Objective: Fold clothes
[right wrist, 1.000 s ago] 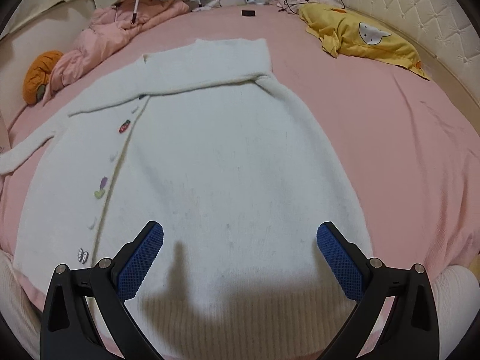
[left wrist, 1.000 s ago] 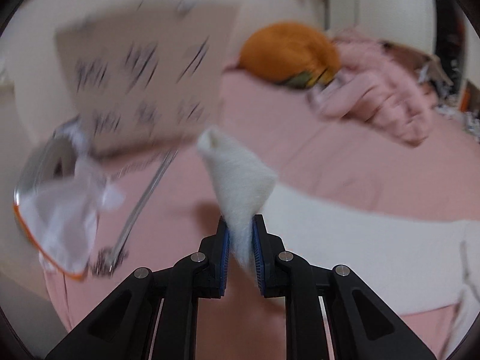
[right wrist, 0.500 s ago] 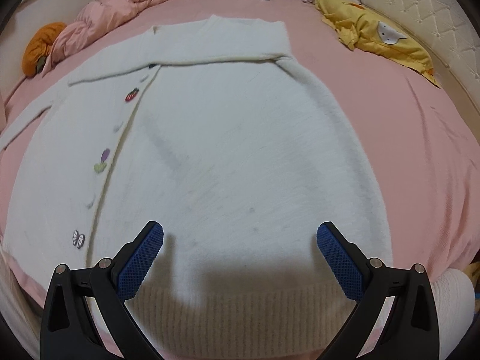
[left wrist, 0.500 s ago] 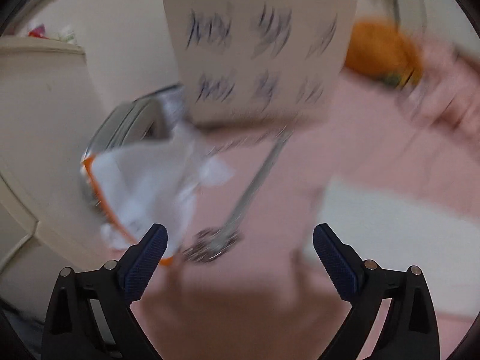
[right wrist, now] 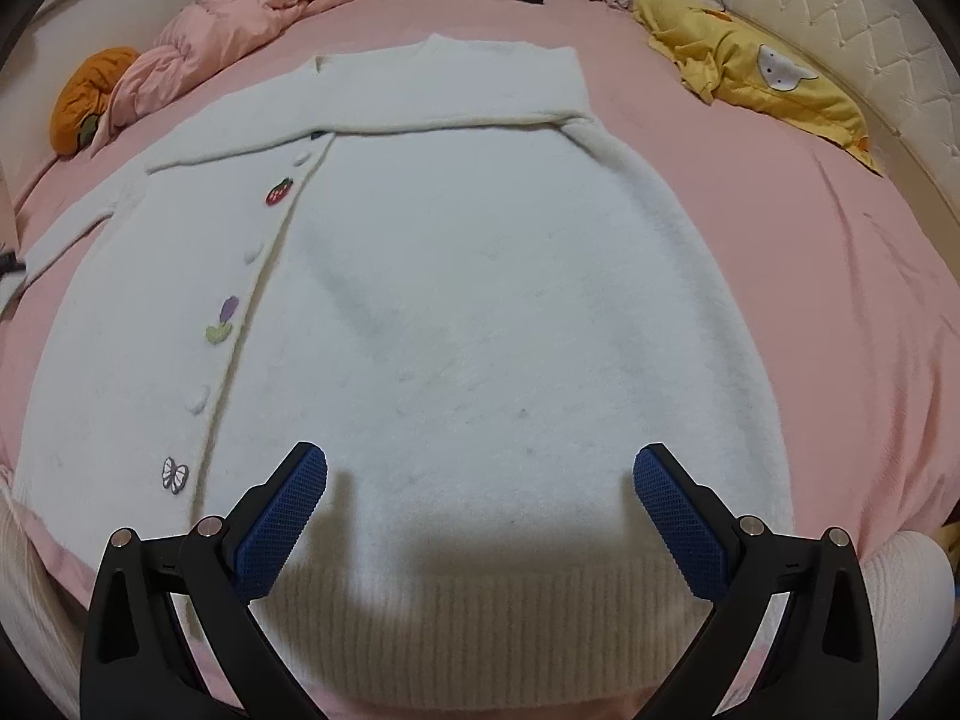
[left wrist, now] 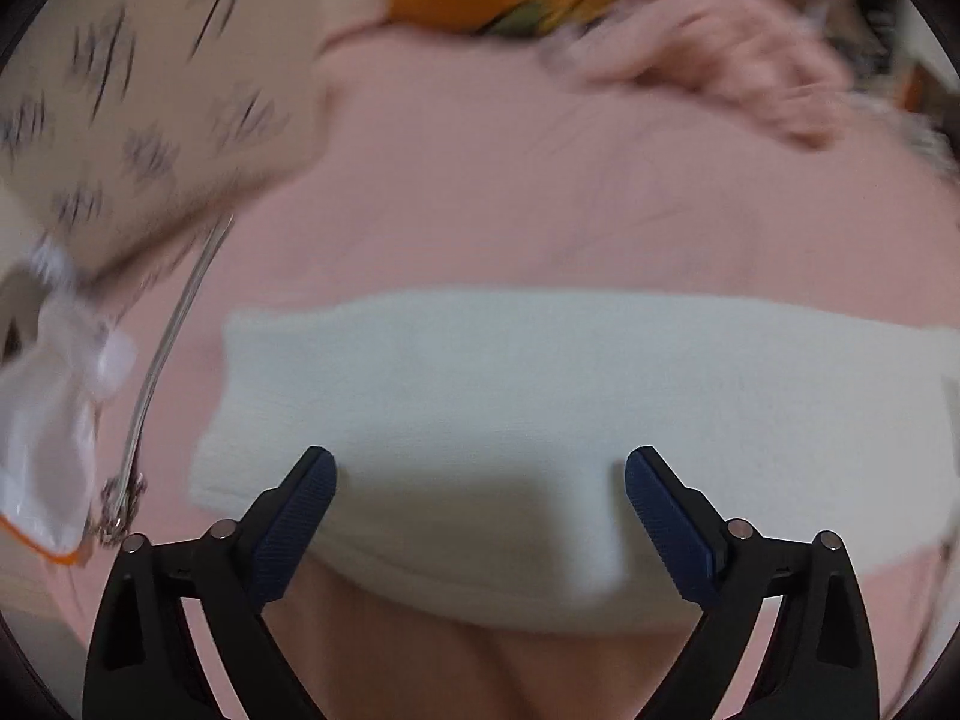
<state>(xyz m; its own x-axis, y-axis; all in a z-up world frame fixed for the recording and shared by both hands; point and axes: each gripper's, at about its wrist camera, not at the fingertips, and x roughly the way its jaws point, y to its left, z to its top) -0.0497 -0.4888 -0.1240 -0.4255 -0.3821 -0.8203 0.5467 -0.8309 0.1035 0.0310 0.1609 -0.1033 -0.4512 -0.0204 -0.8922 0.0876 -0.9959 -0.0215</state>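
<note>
While blurred, apparently sleeve (left wrist: 540,396) under spread left gripper (left wrist: 480,495).

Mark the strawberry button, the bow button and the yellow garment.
strawberry button (right wrist: 279,191), right wrist view, on its red body
bow button (right wrist: 174,475), right wrist view, at the knot between the loops
yellow garment (right wrist: 738,60), right wrist view, on plain yellow cloth left of the white cat patch

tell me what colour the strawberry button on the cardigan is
Red strawberry button, clearest in the right wrist view.
</note>
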